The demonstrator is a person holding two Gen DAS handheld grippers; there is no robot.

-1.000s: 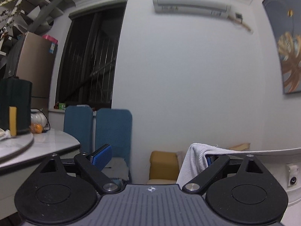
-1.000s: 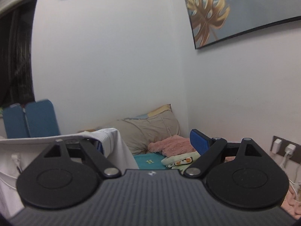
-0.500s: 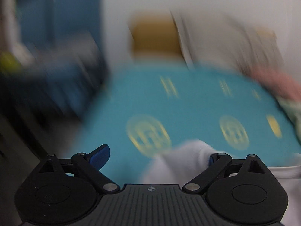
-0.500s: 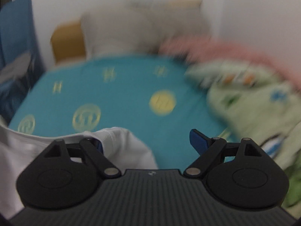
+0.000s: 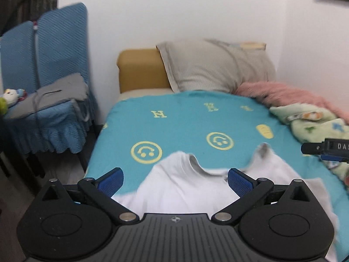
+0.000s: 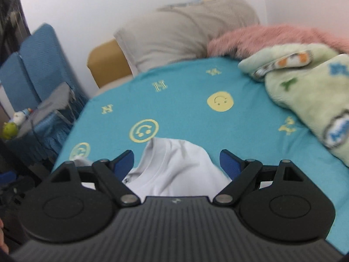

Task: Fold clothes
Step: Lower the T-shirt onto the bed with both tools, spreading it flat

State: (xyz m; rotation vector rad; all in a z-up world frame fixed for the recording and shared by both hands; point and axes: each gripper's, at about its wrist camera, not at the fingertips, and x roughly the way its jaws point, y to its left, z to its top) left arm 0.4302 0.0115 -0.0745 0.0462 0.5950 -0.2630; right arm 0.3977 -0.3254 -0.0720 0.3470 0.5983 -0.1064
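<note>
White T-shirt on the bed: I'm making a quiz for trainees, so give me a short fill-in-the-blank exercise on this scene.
1. The white T-shirt lies on a bed sheet coloured ____.
2. The sheet's round yellow prints show ____ faces.
3. The fluffy blanket beside the beige pillow is ____.
4. The chairs beside the bed wear covers coloured ____.

Missing words: turquoise; smiley; pink; blue
</note>
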